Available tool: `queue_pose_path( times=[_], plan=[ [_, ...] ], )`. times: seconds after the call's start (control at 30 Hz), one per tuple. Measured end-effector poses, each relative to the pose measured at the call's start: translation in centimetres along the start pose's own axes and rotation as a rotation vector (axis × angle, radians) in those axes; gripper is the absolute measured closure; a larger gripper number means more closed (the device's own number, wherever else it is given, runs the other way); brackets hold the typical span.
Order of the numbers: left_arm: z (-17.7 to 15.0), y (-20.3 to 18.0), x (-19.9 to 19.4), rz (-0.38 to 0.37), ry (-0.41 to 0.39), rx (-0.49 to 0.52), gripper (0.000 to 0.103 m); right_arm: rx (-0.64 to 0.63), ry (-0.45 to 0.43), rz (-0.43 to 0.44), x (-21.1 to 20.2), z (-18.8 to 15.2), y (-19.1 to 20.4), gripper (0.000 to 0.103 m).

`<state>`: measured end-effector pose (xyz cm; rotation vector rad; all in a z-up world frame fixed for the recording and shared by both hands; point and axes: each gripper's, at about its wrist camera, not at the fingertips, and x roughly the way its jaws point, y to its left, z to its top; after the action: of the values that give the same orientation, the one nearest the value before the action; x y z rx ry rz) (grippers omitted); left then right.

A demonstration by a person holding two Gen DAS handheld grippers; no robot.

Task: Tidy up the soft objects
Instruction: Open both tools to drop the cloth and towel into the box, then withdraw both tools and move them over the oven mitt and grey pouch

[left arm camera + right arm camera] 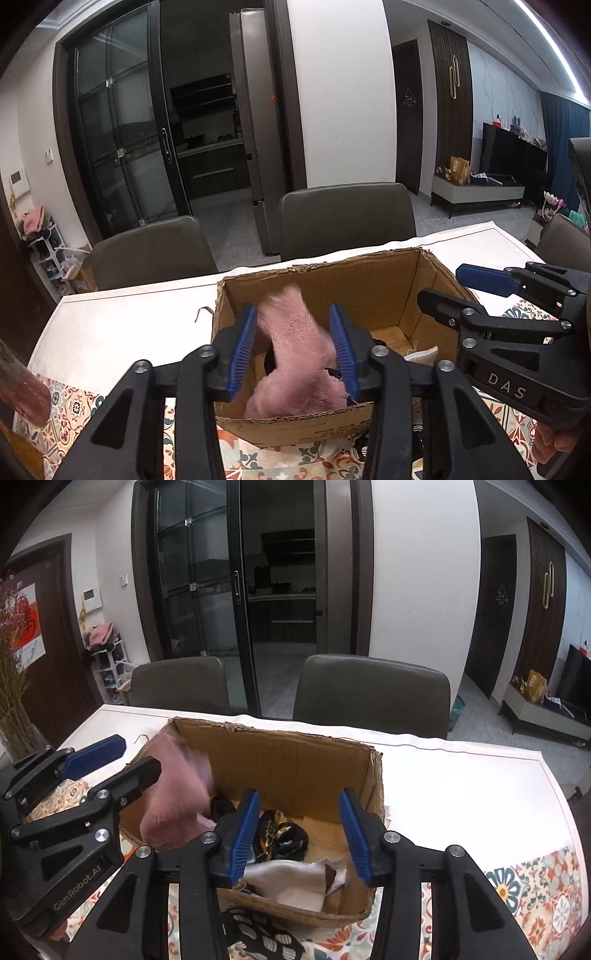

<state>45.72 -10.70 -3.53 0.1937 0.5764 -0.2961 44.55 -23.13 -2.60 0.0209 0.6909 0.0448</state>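
**Left wrist view: pink fleece over the box**

A fuzzy pink cloth, motion-blurred, hangs between the left gripper's parted pads into the cardboard box; contact is unclear. The right gripper stands open, empty, above a patterned dark scarf and white cloth, both partly hidden.

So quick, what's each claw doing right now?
Left gripper: open, pink fluffy cloth between its jaws, not pinched.
Right gripper: open, holding nothing, above the box.

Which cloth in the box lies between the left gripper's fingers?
The fluffy pink cloth, blurred, at the box's left end; the dark patterned and white cloths lie further right.
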Motion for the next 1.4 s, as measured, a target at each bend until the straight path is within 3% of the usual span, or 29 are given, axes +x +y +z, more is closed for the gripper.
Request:
queue_pose_path(
  times=[0.7,1.2,1.3,1.4],
  plan=[
    [-0.4,0.6,-6.7,0.088,-0.07,0.001,0.046,0.024,-0.069,0.035,-5.0,-0.2,1.1,0.057],
    [-2.4,1.0,-10.9,0.148,-0.065,-0.052,0.039,0.016,-0.074,0.067,-7.6,-1.8,2.3,0.056],
    [-3.1,1.0,-11.7,0.164,-0.063,-0.055,0.038,0.018,-0.077,0.068,-8.0,-2.4,2.5,0.047],
    [-4.1,0.8,-12.4,0.185,-0.06,-0.054,0.038,0.018,-0.081,0.071,-8.3,-3.0,2.6,0.046]
  ],
)
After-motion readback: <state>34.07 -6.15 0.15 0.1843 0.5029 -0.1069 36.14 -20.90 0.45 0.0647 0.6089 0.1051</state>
